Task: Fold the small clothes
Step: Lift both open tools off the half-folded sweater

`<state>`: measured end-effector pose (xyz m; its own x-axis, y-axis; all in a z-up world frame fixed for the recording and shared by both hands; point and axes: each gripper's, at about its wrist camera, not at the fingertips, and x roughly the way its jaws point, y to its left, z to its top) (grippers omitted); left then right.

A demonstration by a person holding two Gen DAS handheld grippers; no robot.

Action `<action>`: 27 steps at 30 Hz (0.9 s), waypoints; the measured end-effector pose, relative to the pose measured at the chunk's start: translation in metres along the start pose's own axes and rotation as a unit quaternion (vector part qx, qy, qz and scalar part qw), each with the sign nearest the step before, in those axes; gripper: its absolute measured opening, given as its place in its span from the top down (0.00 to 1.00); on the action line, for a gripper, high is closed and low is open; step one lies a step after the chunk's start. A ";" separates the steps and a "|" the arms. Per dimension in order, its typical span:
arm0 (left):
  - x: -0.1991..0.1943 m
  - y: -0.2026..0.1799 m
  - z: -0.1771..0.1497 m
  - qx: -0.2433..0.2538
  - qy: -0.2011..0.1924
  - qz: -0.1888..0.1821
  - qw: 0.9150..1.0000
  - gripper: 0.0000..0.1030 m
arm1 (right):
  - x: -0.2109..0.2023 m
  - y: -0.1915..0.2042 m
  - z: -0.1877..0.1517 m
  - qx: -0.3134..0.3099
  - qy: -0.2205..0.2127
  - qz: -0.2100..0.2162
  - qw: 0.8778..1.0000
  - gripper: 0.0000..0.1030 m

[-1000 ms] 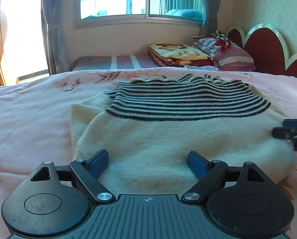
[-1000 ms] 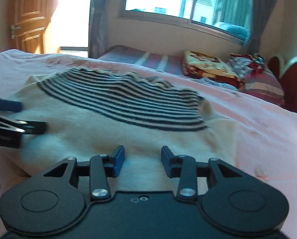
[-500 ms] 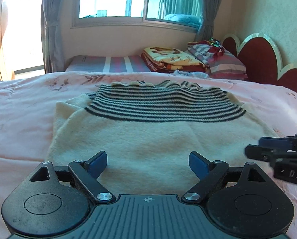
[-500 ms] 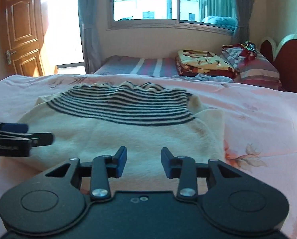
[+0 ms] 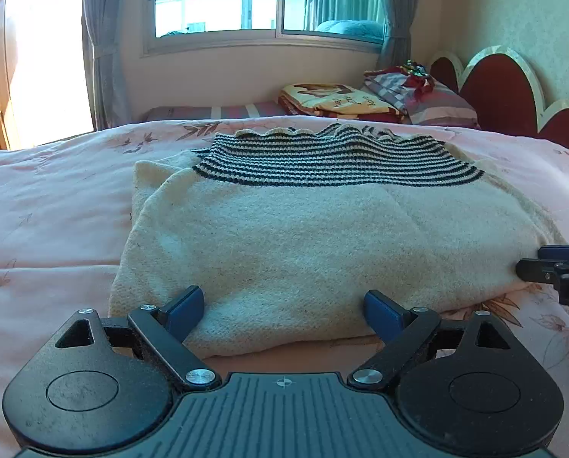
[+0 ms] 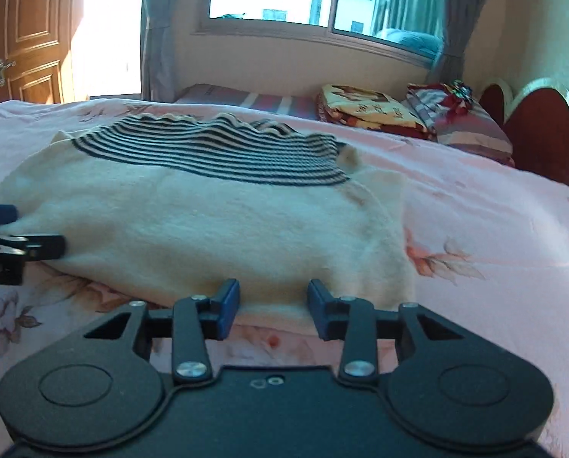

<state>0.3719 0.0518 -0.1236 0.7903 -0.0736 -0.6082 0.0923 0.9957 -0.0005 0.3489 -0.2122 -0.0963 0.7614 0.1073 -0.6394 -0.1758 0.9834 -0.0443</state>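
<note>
A cream knit sweater (image 5: 322, 236) with a black-striped far band lies folded on the pink floral bedspread (image 5: 47, 221); it also shows in the right wrist view (image 6: 208, 221). My left gripper (image 5: 284, 307) is open, its blue pads at the sweater's near edge, left part. My right gripper (image 6: 271, 305) is open, partly closed in, at the near edge on the sweater's right part. Each gripper shows at the side of the other's view: the right one (image 5: 559, 271) and the left one (image 6: 13, 244). Neither holds cloth.
Folded blankets and pillows (image 5: 380, 99) lie on a second bed by the window. A red scalloped headboard (image 5: 513, 95) stands at the right. A wooden door (image 6: 32, 34) is at the far left. Pink bedspread (image 6: 494, 248) surrounds the sweater.
Both grippers have dropped lower and closer to the sweater's near edge after a brief pull back. The sweater has not visibly moved.
</note>
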 end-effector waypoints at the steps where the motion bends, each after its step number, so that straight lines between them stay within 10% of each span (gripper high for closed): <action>1: 0.000 -0.001 0.002 0.002 0.003 0.002 1.000 0.12 | 0.002 -0.004 0.001 0.007 0.001 0.009 1.000 0.63; 5: -0.019 0.010 0.010 -0.034 -0.038 0.035 0.998 0.12 | -0.011 -0.006 0.012 0.008 -0.018 0.003 1.000 0.63; 11: 0.000 0.032 0.004 -0.071 0.008 0.006 0.997 0.11 | 0.001 -0.030 -0.001 0.030 0.010 0.013 0.999 0.62; 15: -0.020 0.006 0.018 -0.007 -0.031 0.042 0.999 0.12 | -0.014 -0.018 0.011 0.029 -0.014 0.011 0.999 0.63; 27: 0.001 0.011 0.005 -0.035 0.013 0.024 0.999 0.09 | 0.000 0.037 0.017 -0.048 0.000 0.038 0.998 0.62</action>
<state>0.3765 0.0625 -0.1204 0.7765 -0.0258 -0.6296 0.0121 0.9996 -0.0261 0.3533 -0.1730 -0.0852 0.7438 0.1807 -0.6436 -0.2921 0.9538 -0.0698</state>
